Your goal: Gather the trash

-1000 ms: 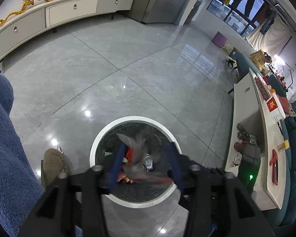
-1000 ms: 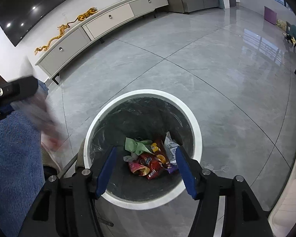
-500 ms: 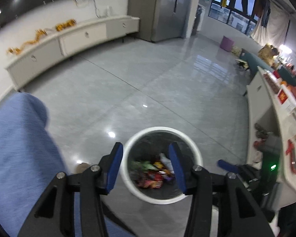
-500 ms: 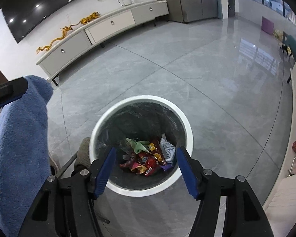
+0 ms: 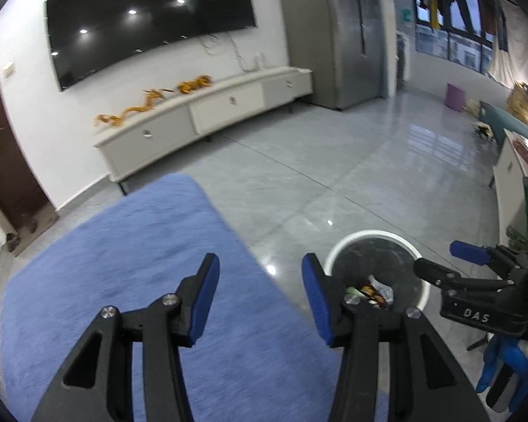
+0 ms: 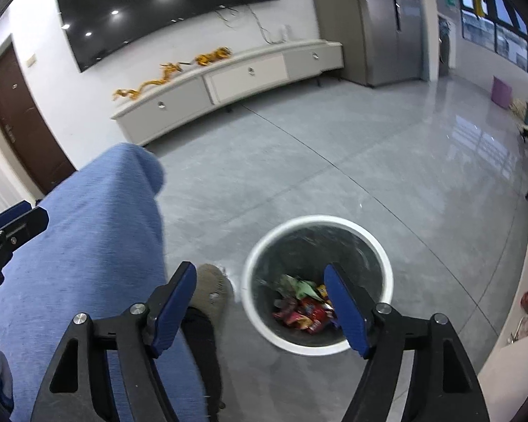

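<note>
Grey floor (image 6: 369, 161): left gripper (image 5: 260, 281) jaws parted, empty; right gripper (image 6: 260, 292) jaws opening, empty.

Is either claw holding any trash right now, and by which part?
Nothing is held. The left claw is open and empty; the right claw is empty, its jaws opening. The wrappers lie in the bin.

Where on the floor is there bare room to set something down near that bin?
Bare grey floor runs from the bin to the long white cabinet. It is crowded beside the bin: a blue-clad leg and a slipper. The bin holds wrappers.
</note>
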Action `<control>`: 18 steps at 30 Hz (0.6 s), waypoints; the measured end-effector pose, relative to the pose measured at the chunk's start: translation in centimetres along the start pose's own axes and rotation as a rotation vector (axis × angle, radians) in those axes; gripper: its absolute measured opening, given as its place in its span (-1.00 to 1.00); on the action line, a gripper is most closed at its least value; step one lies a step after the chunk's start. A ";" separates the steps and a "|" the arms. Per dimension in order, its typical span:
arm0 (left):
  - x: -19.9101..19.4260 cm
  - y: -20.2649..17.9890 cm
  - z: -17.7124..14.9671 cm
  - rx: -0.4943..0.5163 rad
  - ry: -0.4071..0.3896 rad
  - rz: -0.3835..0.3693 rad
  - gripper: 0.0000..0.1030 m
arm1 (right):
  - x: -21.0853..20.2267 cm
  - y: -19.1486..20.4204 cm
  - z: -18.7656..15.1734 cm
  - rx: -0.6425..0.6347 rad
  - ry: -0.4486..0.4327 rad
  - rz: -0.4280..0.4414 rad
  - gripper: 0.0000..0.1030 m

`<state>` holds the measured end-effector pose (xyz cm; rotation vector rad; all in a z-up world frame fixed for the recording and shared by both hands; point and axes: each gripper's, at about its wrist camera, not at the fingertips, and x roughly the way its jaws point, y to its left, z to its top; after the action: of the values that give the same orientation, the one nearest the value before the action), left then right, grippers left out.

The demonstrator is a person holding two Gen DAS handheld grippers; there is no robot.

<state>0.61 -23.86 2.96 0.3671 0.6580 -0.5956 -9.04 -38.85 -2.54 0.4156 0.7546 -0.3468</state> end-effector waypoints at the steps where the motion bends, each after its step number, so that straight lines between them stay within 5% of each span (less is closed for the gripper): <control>1: -0.5 0.6 -0.1 -0.008 -0.008 0.009 -0.09 | -0.3 0.6 0.0 -0.009 -0.007 0.006 0.49; 18: -7.9 6.8 -2.8 -0.127 -0.138 0.135 -0.09 | -4.2 8.9 -0.3 -0.160 -0.139 -0.038 0.90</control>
<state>-1.45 -14.08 7.02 0.2476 0.5314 -0.4440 -8.10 -30.36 2.37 0.2240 0.6498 -0.3443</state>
